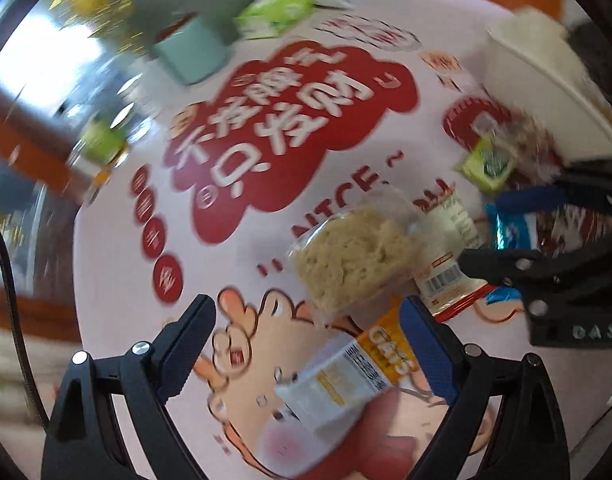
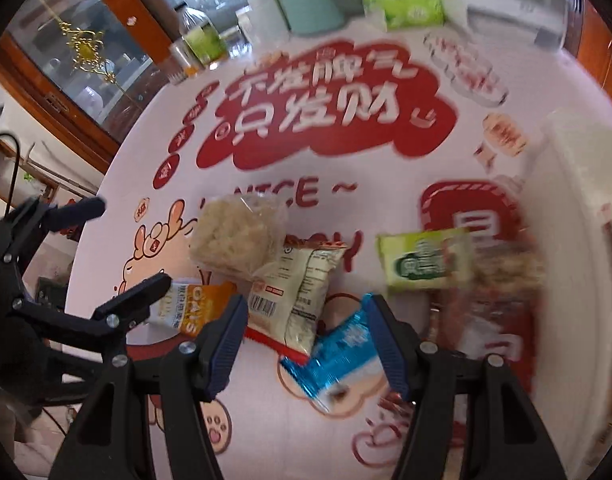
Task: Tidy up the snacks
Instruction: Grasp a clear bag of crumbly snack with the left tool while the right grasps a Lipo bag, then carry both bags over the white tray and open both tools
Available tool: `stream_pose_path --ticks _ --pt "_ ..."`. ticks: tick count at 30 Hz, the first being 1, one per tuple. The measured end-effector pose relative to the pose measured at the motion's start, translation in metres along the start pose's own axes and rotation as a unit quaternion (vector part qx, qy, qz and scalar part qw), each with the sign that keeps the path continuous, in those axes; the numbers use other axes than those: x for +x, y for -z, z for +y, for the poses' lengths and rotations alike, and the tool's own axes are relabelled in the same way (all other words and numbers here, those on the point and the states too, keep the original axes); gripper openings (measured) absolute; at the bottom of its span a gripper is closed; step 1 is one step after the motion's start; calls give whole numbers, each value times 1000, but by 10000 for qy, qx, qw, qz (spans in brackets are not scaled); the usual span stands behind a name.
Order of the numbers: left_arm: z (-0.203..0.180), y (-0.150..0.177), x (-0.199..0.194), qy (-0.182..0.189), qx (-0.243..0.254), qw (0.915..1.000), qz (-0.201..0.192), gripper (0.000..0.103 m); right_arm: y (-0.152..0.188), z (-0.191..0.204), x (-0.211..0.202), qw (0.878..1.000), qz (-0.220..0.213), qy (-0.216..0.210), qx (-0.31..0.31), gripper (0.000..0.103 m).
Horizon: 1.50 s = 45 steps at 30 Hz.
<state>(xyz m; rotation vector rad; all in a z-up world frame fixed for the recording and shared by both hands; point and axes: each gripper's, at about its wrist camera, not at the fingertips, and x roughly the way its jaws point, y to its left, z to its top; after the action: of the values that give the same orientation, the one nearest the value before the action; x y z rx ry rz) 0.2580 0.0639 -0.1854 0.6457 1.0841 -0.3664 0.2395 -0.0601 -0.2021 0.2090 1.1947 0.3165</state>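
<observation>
Below me, my left gripper [image 1: 306, 344] stood with its jaws wide apart over the printed tablecloth [image 1: 118, 280], and the orange-and-white oats packet [image 1: 346, 376] lay between them, close to the right finger, though I could not tell whether it touched. Just beyond the packet sat the clear bag of pale noodle cake [image 1: 354, 256], overlapping the cream snack bag with the barcode [image 1: 450, 264].

My right gripper [image 2: 306, 340] was also spread open, low over the cloth, with the blue foil packet [image 2: 338, 356] lying between its fingers, its upper corner against the right finger. To its right lay the green packet [image 2: 422, 260], and past that a reddish-brown wrapper [image 2: 502, 280], too blurred to read. A white container [image 2: 578, 184] stood at the right edge of the table.

At the far side stood a teal tub [image 2: 310, 4] and a green tissue pack [image 2: 406, 6].
</observation>
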Motion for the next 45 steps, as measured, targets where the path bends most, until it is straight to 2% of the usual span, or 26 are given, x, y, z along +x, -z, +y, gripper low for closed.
stream_pose_path --ticks 3,6,8,10,12,14,16,18,20,21,27,31,35,41,45 --pt "-3 -7 18 96 624 9980 65 92 -4 -5 22 9997 191 -44 138 62" --pt "-4 -10 35 208 956 9950 193 92 -6 -4 33 9998 172 -44 132 52" --pt "-7 -13 47 277 1179 9922 292 92 -7 0 36 9999 145 -21 -7 32" --pt "-11 -16 59 214 1436 9887 359 92 -9 2 39 9998 150 -76 -98 21" --pt "-12 -20 66 233 1568 9866 389 92 -9 1 36 9998 106 -153 -63 15" --pt "-13 -27 74 267 1628 9855 400 95 -9 -3 32 9998 73 -192 9 4" --pt "-12 -34 77 321 1582 9863 328 96 -8 -6 27 9998 62 -200 70 2" --pt "-10 -42 81 449 1454 9878 327 95 -5 -7 25 9999 33 -119 74 2" --pt "-6 -46 82 558 1329 9892 251 84 -3 -7 23 9999 25 -111 89 2" --pt "-5 -48 80 676 1255 9896 194 60 -2 -7 22 9999 8 -114 98 1" --pt "-5 -47 78 212 732 9966 303 57 -1 -3 8 9997 -246 -85 21 1" --pt "13 -41 58 315 -156 9991 242 56 -3 0 -12 9984 -546 -80 -70 1" --pt "21 -37 34 295 -703 9969 181 56 -4 1 -37 9963 -841 -87 -139 1" --pt "7 -34 -6 60 -985 9951 -76 56 -2 -1 -84 9906 -1347 -38 -247 1" --pt "-9 -40 -34 92 -1140 9931 -263 56 3 -10 -119 9852 -1699 -5 -244 1"
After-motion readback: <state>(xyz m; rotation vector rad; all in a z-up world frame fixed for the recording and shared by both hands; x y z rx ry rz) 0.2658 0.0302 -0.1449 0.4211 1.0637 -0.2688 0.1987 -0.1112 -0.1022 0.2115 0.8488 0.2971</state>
